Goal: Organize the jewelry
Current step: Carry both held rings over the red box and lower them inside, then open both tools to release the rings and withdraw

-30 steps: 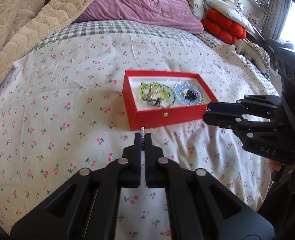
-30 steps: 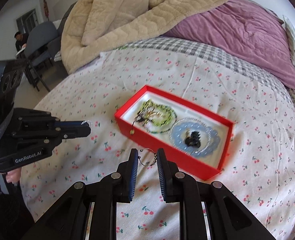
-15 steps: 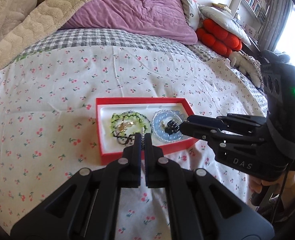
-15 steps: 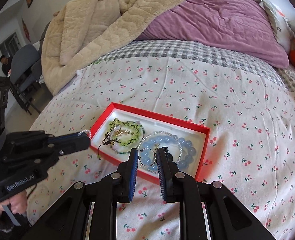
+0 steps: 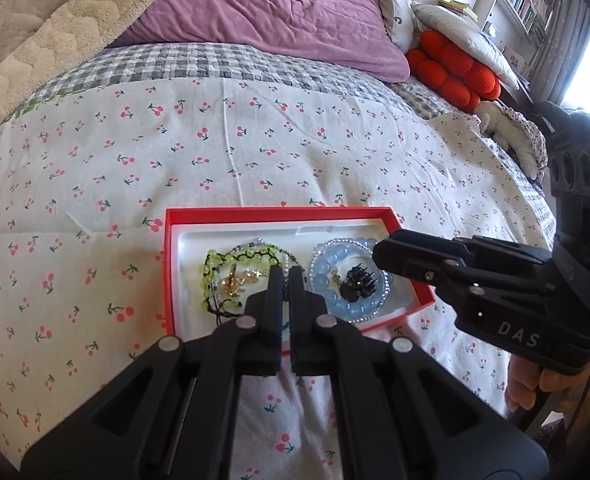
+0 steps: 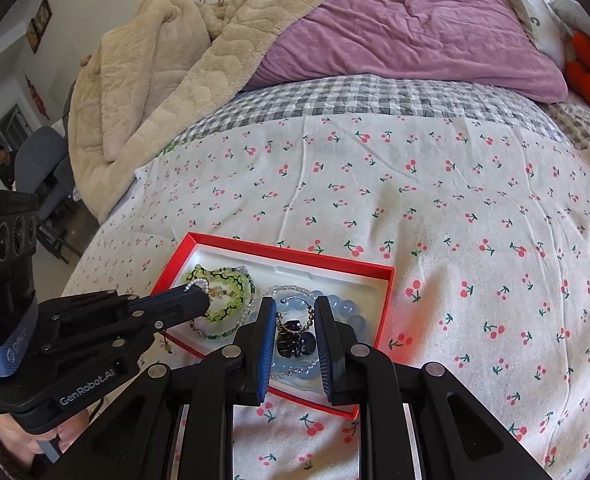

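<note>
Delivering two pieces into the box is, by judgement, the step in hand. Nearest, the left gripper (image 5: 285, 280) is pinched almost closed on a small pearl bead strand (image 6: 197, 286), which pokes from its tip over the left half of the red jewelry box (image 5: 279, 213). The right gripper (image 6: 295, 312) stands part-way open with a thin ring on a ball chain (image 6: 299, 304) spanning its fingers; whether the pads truly grip it cannot be told. Beneath them the white insert holds a green beaded bracelet (image 5: 219, 266) with gold charms at left, and a blue beaded bracelet (image 5: 327, 268) encircling a black hair claw (image 5: 358, 282) at right. Farther off lie the cherry-print sheet (image 5: 255, 152), a purple duvet (image 5: 279, 8) and a beige blanket (image 6: 163, 64). Next move calls for lowering each tip close to the insert before parting the fingers, so neither piece snags or falls outside.
</note>
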Motion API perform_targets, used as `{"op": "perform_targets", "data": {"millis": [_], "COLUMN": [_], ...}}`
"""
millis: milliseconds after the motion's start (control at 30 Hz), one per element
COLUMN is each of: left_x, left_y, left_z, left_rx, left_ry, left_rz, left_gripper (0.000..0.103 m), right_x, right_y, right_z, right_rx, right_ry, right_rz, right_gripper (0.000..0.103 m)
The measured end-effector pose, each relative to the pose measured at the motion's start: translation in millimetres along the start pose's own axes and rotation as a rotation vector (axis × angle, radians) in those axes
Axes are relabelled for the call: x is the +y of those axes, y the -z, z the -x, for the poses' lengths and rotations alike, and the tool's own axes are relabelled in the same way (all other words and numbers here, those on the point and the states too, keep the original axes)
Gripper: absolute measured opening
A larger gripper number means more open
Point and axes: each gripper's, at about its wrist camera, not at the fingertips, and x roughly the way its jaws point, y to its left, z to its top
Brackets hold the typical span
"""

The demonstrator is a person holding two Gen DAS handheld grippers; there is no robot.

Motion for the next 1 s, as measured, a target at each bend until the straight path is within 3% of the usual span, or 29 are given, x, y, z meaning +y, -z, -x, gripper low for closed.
{"op": "perform_targets", "data": {"millis": [367,400,467,533,567,600,667,867,1000], "left_x": [3.3,2.8,2.0,1.1,0.7,0.2,-0.1,-0.5,-0.3], "left_y": [-5.3,-5.3,-4.3,-3.8,-3.9,-4.2,-4.6,-1.9,3.8], "left_z": [-1.8,-1.7,0.4,4.0,6.2,8.1,12.5,24.1,31.9], "left_rx": [-0.007,-0.005,-0.007,-0.016,-0.020,-0.022,-0.027,-0.024,-0.010], "left_ry": [-0.011,-0.014,-0.019,-0.020,-0.017,-0.015,-0.015,-0.028,-0.082], "left_rz": [-0.003,-0.006,-0.012,-0.012,-0.011,-0.012,-0.009,-0.002,-0.007], "left_gripper": [0.006,0.009,0.031,0.042,0.044,0.045,0.055,0.077,0.084], "right_x": [-2.5,-3.1,-5.8,-8.8,-10.2,-11.7,-14.0,-13.9,-14.0], "right_y": [-0.8,-1.0,-1.6,-1.6,-1.6,-1.3,-0.8,-1.6,3.3], "right_z": [-0.8,-0.4,0.2,0.7,1.5,3.5,9.6,22.9,28.5], "right_rx": [-0.002,0.000,0.009,0.021,0.024,0.024,-0.002,-0.025,-0.005], "right_ry": [-0.005,-0.008,-0.014,-0.030,-0.041,-0.050,-0.053,-0.032,0.013], "right_rz": [-0.015,-0.020,-0.038,-0.054,-0.062,-0.072,-0.094,-0.085,-0.062], "right_gripper": [0.021,0.022,0.023,0.028,0.037,0.058,0.071,0.071,0.074]}}
